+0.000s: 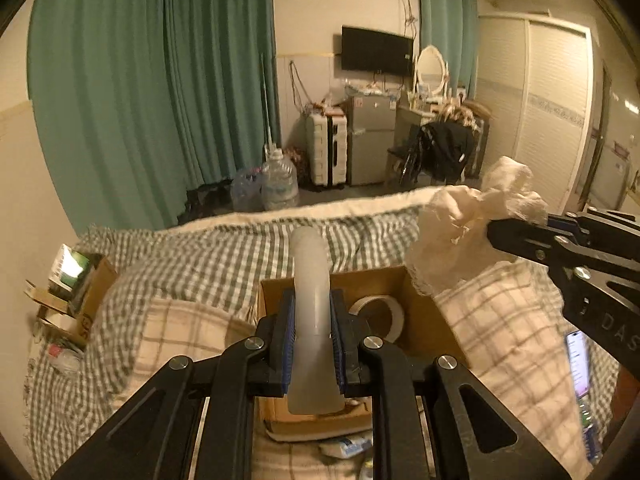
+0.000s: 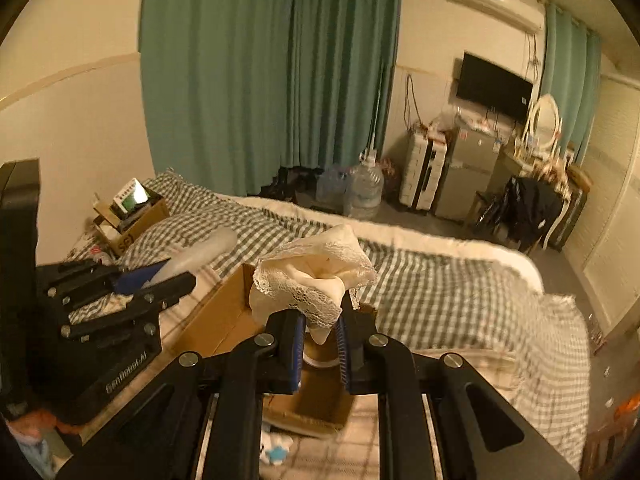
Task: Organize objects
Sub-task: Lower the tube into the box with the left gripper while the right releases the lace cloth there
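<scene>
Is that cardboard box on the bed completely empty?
No, a roll of tape lies inside the cardboard box, seen past the left hand-held gripper.

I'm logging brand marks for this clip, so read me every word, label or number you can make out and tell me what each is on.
"DAS": right gripper body, cut off at the frame edge.
"GenRobot.AI": left gripper body, blurred, so my best reading.
"SF": side of the far box, partly hidden, uncertain.
Phone screen text: too small to read.
Green and white pack in the far box: print too blurred.
Fridge stickers: unreadable.
</scene>
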### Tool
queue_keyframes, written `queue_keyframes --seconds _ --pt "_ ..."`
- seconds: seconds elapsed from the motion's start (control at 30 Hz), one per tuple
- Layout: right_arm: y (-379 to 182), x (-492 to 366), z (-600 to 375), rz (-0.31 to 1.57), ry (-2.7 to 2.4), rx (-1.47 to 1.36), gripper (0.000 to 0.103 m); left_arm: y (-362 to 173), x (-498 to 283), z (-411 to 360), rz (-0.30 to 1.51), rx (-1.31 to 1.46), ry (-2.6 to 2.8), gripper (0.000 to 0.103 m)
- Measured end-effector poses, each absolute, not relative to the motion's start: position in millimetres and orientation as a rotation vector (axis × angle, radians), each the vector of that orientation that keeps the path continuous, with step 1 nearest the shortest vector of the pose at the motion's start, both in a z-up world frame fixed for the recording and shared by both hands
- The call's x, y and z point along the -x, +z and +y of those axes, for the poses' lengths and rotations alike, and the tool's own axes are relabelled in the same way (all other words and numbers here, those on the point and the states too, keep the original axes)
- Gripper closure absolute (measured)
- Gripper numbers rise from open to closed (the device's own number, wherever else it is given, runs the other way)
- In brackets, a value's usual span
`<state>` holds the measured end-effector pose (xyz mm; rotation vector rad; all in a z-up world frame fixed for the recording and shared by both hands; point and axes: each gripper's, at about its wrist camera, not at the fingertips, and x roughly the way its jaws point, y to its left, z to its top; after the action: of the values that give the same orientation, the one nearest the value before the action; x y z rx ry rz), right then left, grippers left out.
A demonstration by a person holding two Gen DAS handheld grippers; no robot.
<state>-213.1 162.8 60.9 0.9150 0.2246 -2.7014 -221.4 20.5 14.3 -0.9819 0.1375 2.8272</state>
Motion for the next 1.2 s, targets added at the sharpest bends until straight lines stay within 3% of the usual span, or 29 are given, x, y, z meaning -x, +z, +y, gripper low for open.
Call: queue_keyframes --seconds 0.23,0.47,0.5,0.57,0.6,0.63,0.7,0.73,0.77,0.9,1.07,1.2 --pt "-28.2 271.0 152.4 0.219 -2.615 -1.109 0.092 -57.9 257.1 23.2 0.158 1.148 2.766 0.087" --pt "-72.9 287.2 160.3 0.187 -2.575 -1.169 0.091 -93.8 271.9 28.1 0.176 1.212 2.726 0.086" --pt "-72.9 287.1 161.5 0.176 -2.578 -1.165 0.088 -94.5 270.9 28.7 0.176 1.206 2.727 0.084" --pt "-69.3 285.6 166.9 0.150 -2.597 -1.153 0.067 -92.8 268.9 29.3 0.193 1.205 2.727 0.081" --pt "-64.9 284.1 168.5 0.145 -2.605 -1.147 0.061 -90.7 267.6 30.1 0.206 1.206 2.728 0.078" --pt "-59.4 281.1 170.9 0.137 -2.615 -1.132 0.054 -87.4 264.3 30.5 0.218 1.200 2.729 0.075" --pt "-46.7 273.7 175.0 0.131 -2.634 -1.104 0.047 -79.8 260.2 33.0 0.231 1.185 2.743 0.056" --pt "-40.9 270.0 176.2 0.131 -2.644 -1.095 0.041 -73.7 255.7 33.2 0.238 1.172 2.760 0.036" --pt "-34.6 266.3 178.2 0.131 -2.656 -1.085 0.036 -67.8 251.2 32.3 0.239 1.153 2.778 0.027" --pt "-0.6 238.7 186.1 0.152 -2.705 -1.022 0.031 -38.4 223.7 25.8 0.240 1.095 2.814 0.021" --pt "47.7 184.5 197.5 0.204 -2.769 -0.909 0.022 4.1 174.6 10.8 0.213 0.979 2.855 0.002" --pt "78.2 138.4 203.4 0.221 -2.793 -0.834 0.014 28.7 134.3 2.1 0.209 0.906 2.882 0.000"
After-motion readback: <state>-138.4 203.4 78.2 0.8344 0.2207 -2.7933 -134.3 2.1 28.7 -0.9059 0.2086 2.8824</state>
